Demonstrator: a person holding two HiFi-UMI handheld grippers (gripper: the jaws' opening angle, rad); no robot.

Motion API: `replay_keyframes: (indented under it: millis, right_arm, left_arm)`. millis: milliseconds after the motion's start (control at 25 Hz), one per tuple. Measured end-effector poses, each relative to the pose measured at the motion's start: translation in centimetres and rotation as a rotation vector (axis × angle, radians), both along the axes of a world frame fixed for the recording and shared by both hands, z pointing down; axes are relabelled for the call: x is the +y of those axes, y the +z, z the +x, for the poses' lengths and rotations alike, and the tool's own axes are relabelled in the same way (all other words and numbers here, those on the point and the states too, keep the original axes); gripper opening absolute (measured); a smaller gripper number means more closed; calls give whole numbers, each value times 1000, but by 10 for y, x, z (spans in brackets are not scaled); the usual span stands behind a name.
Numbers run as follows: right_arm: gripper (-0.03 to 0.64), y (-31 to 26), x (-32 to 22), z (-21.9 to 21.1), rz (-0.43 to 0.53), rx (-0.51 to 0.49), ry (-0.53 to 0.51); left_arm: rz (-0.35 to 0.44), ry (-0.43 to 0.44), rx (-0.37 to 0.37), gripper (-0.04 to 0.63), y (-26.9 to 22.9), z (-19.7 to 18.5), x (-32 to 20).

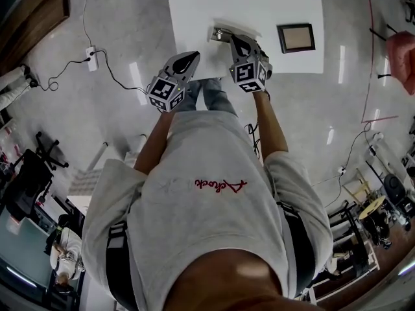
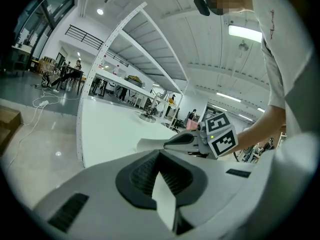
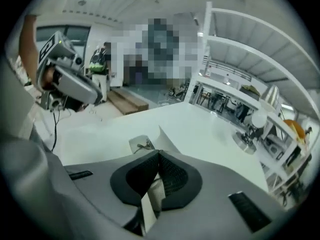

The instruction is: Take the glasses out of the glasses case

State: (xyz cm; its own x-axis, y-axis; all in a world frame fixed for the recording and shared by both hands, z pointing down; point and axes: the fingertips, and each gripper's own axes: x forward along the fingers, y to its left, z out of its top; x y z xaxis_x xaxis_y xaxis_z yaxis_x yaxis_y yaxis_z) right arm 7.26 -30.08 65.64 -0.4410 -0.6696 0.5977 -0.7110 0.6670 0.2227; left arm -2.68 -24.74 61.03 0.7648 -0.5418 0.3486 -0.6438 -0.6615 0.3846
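The case (image 3: 138,144) lies open near the near edge of the white table (image 1: 259,5), just ahead of the right gripper (image 3: 159,153). Its white lid (image 3: 170,141) stands up, and the glasses (image 3: 145,145) lie inside, dark and thin, only partly visible. The right gripper's jaws are closed together, and their tips sit right at the foot of the lid. Whether they pinch its edge I cannot tell. Nothing else shows between them.

The left gripper (image 1: 192,57) hangs over the table edge, to the left of the case and apart from it. Its jaws are also closed together with nothing in them. From its own view the right gripper points at the pale lid beyond.

A dark frame (image 1: 296,37) lies on the table to the right, well apart from the case. The person stands at the table, both forearms stretched forward over the edge
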Motion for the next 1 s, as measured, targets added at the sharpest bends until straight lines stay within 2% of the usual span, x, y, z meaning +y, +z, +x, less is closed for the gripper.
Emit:
replay_keyframes:
  millis: [160, 240, 360, 440, 560, 800, 1000]
  right_arm:
    - [26, 8, 1, 1, 49, 229, -142]
    - [26, 11, 1, 1, 57, 287, -176]
    - [44, 14, 0, 2, 15, 278, -159]
    - [143, 19, -1, 3, -21, 272, -151]
    - [156, 28, -2, 5, -45, 321, -168]
    - [149, 38, -9, 4, -51, 391, -223]
    - [52, 41, -13, 2, -50, 431, -247]
  left_arm:
    - [-2, -6, 2, -6, 1, -1, 0]
    - [-6, -9, 2, -6, 2, -1, 1]
    - [-6, -12, 4, -6, 2, -3, 2]
    - [-6, -14, 5, -6, 3, -5, 2]
    - [-7, -19, 4, -6, 2, -7, 2]
    - [-6, -29, -1, -6, 2, -12, 3]
    - [-6, -37, -6, -6, 0, -19, 2]
